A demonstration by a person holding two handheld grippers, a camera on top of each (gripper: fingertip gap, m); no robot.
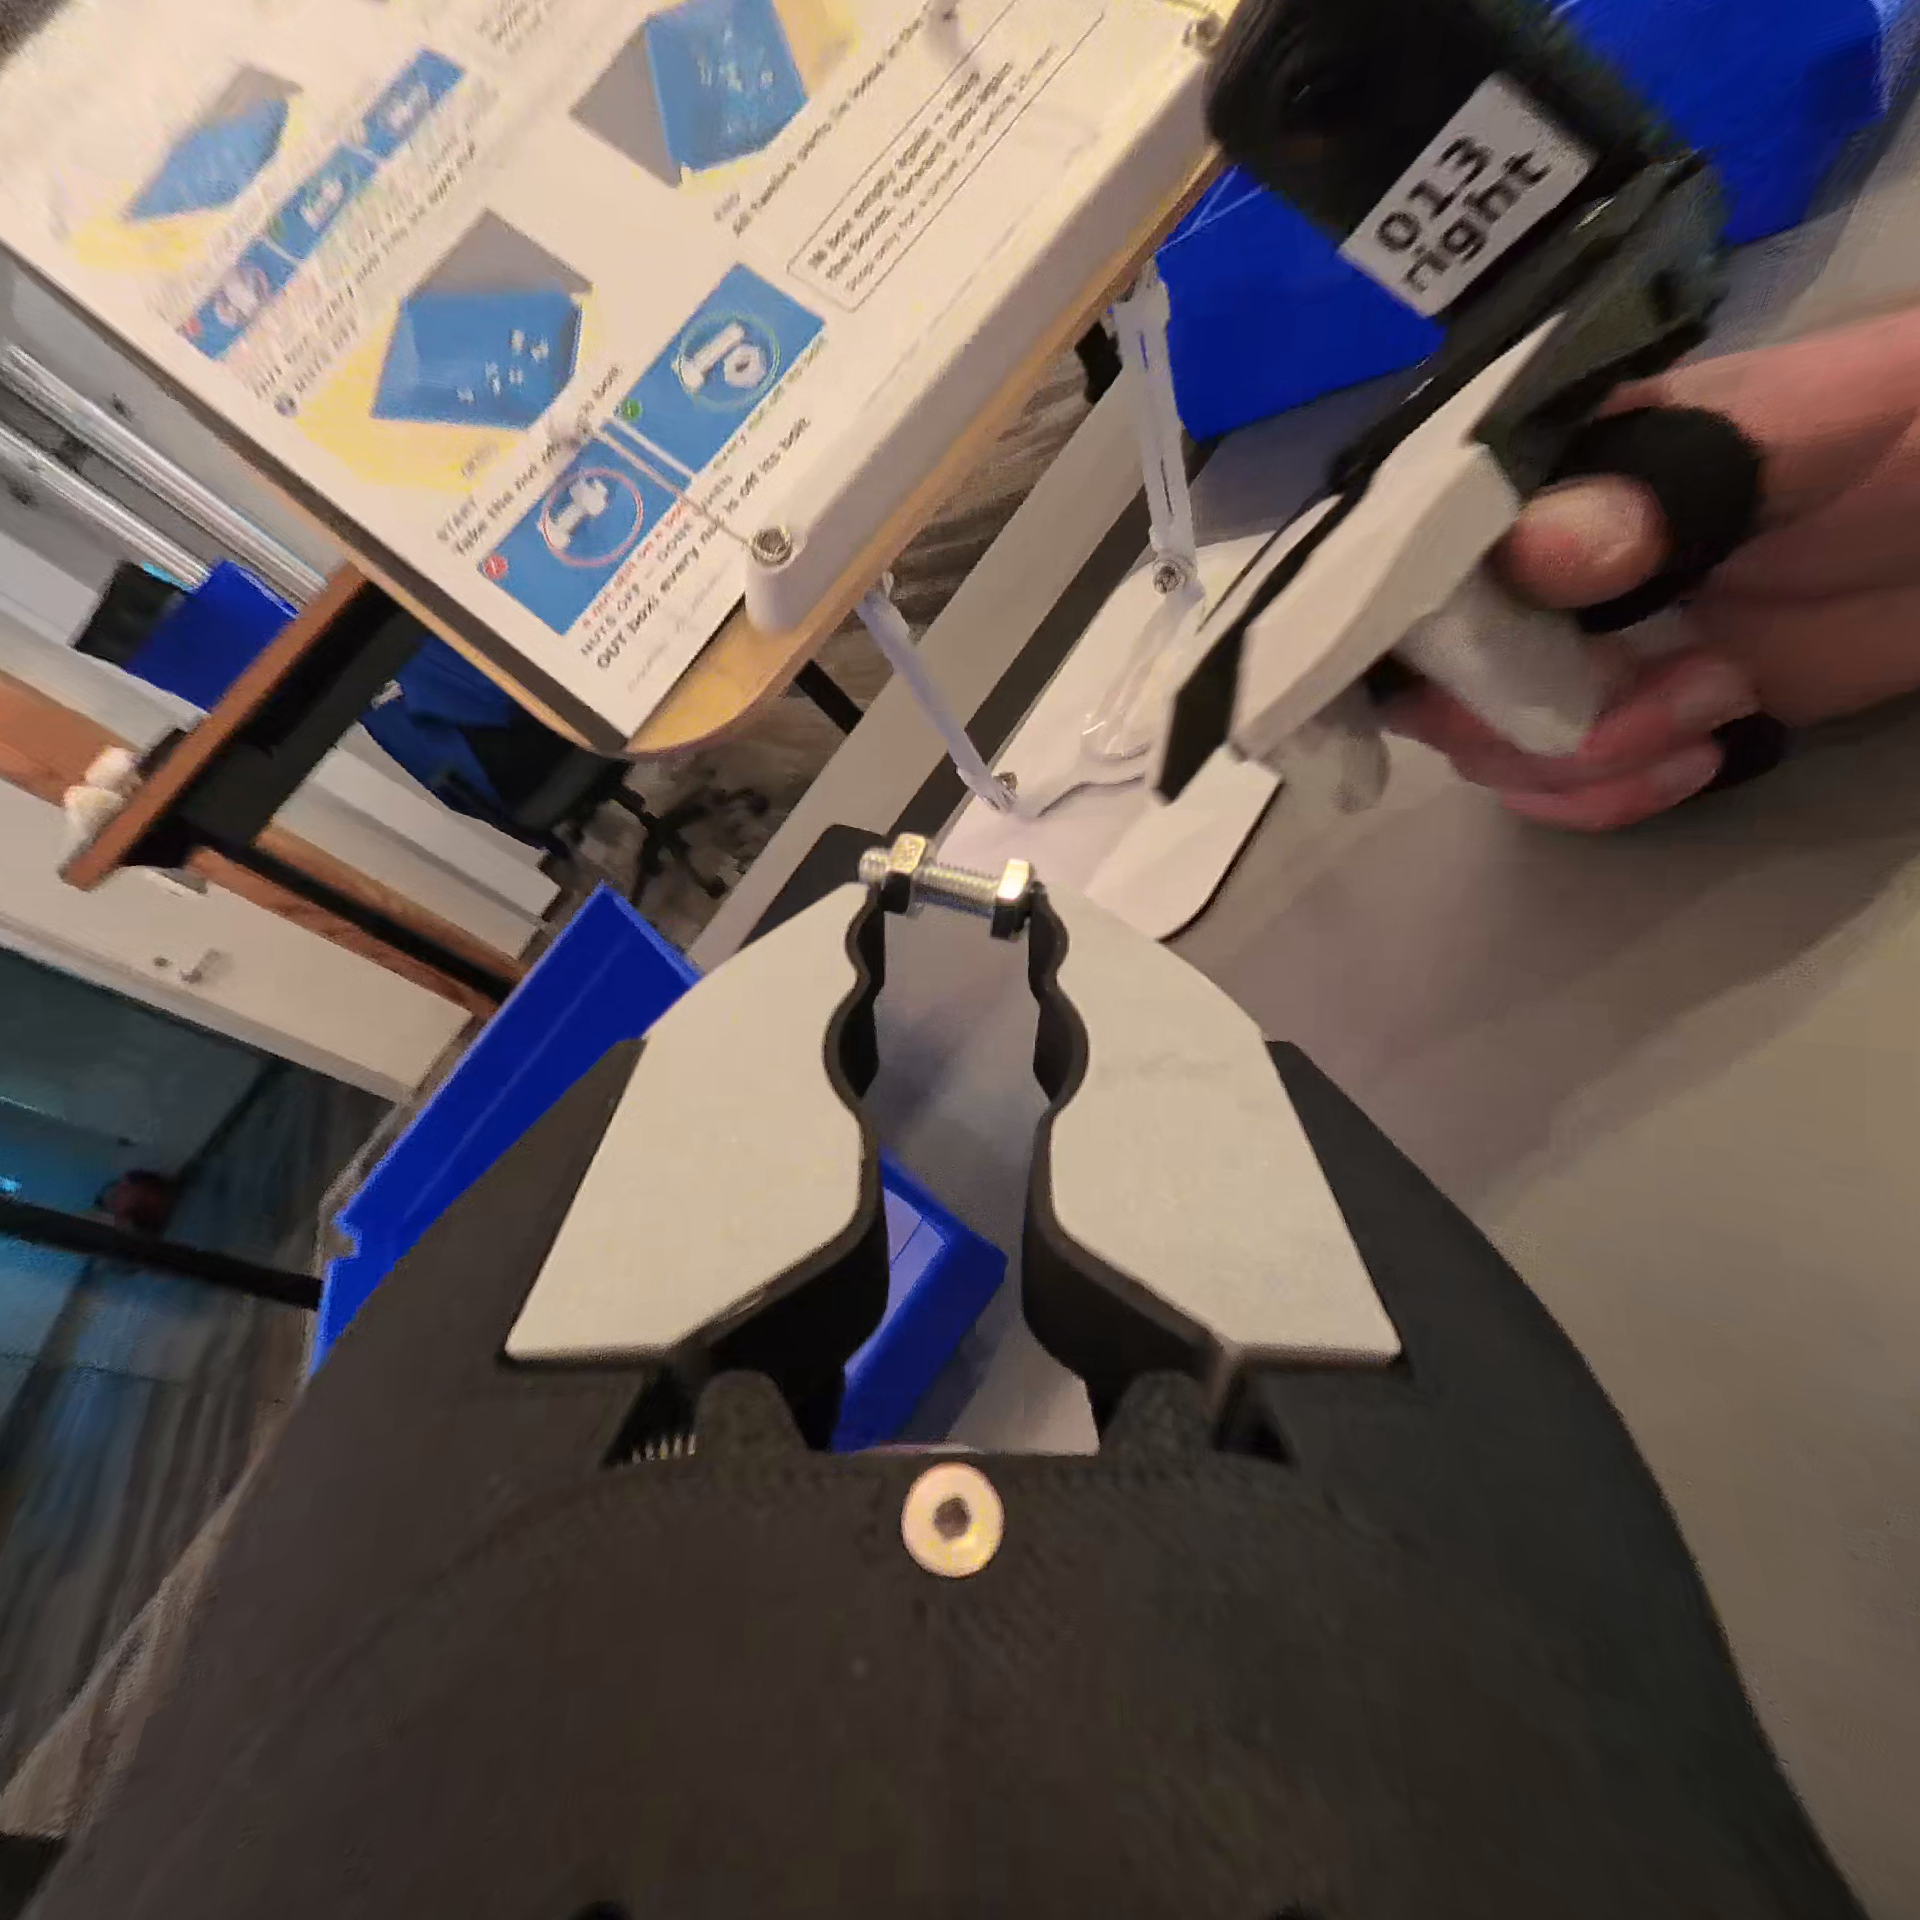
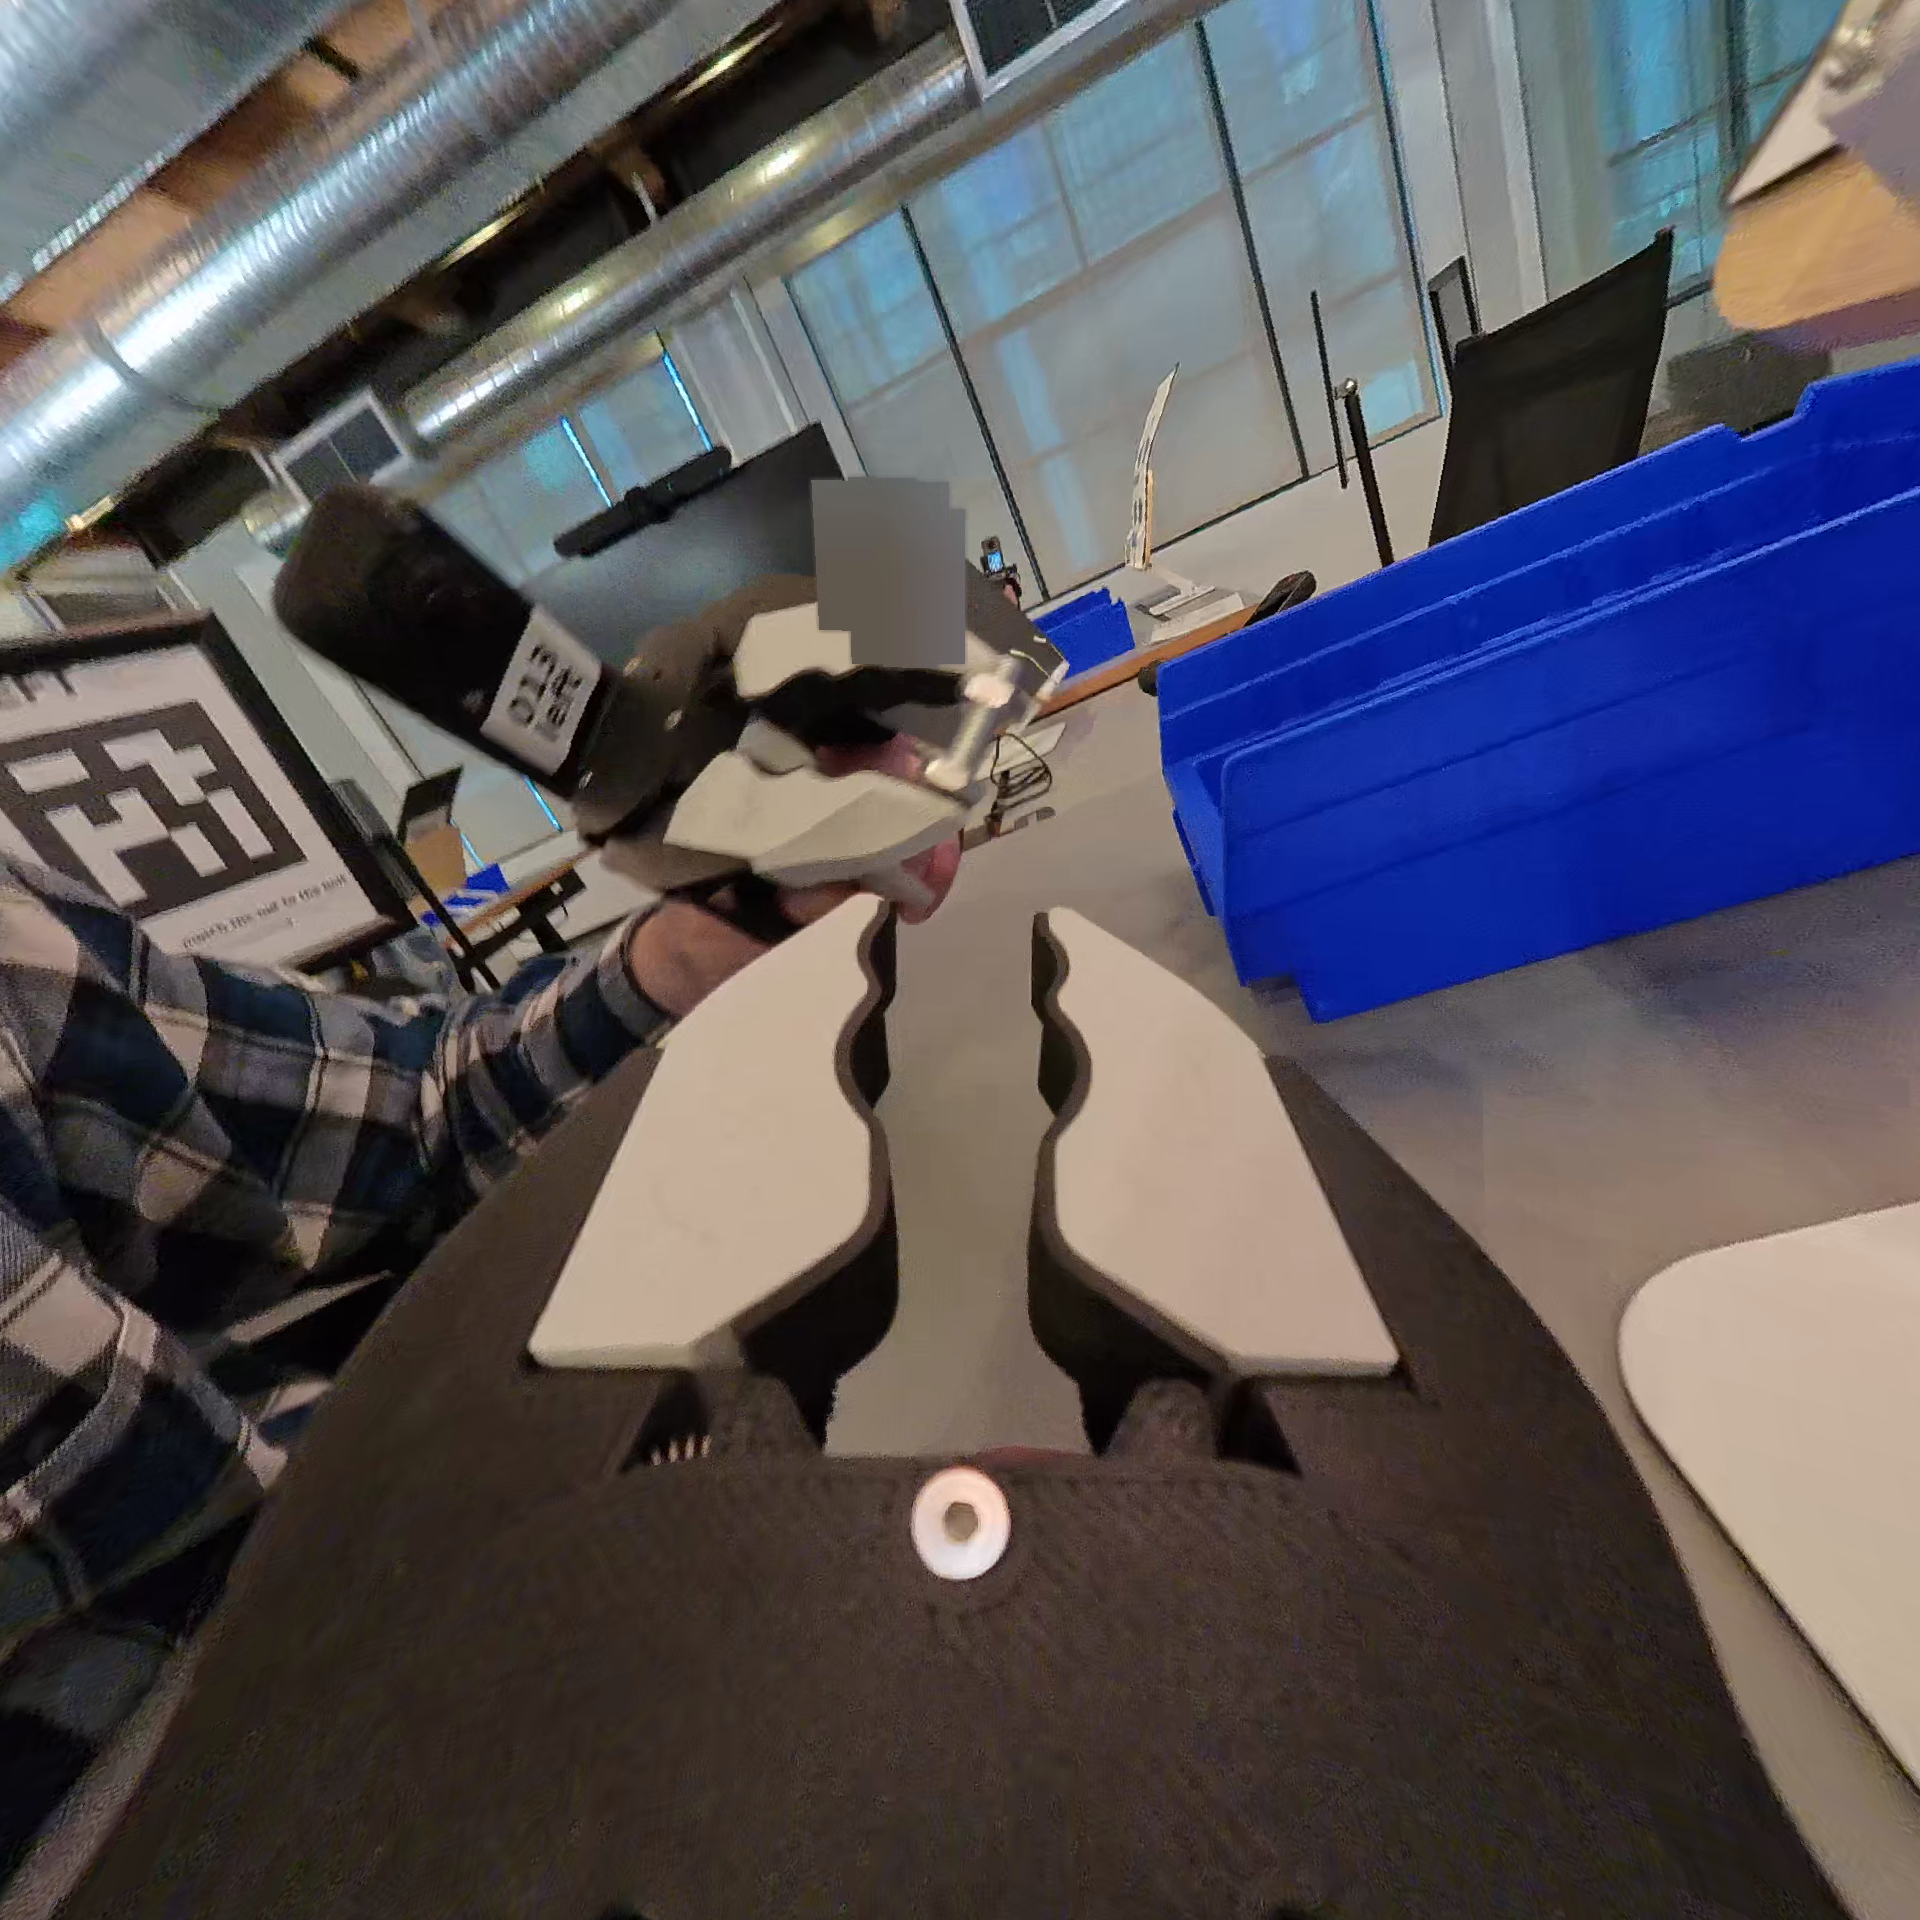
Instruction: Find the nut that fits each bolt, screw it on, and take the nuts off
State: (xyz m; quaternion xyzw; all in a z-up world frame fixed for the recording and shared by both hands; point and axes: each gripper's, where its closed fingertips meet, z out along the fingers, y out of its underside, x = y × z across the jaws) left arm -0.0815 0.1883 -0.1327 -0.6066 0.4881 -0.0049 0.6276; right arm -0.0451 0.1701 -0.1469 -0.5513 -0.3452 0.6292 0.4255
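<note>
Bright zinc-plated steel catches the light: a short hex bolt lies crosswise between the fingertips of the left gripper, its long axis running from one black pad to the other. The hex head sits against the right-hand pad and the threaded end pokes just past the left-hand pad, where a hex nut is threaded on near the tip. The pads press on head and nut, so the bolt is clamped lengthwise, which probably keeps it from spinning while the nut is worked. In the right wrist view the same bolt shows tilted and blurred, so the contact there is hard to judge.

Beyond the bolt and up to its right, the right gripper hangs in the air with its jaws spread and nothing between them, as if freed to come in for the nut. Below the bolt lies the grey tabletop; a blue bin stands beside it, and an instruction board leans above.
</note>
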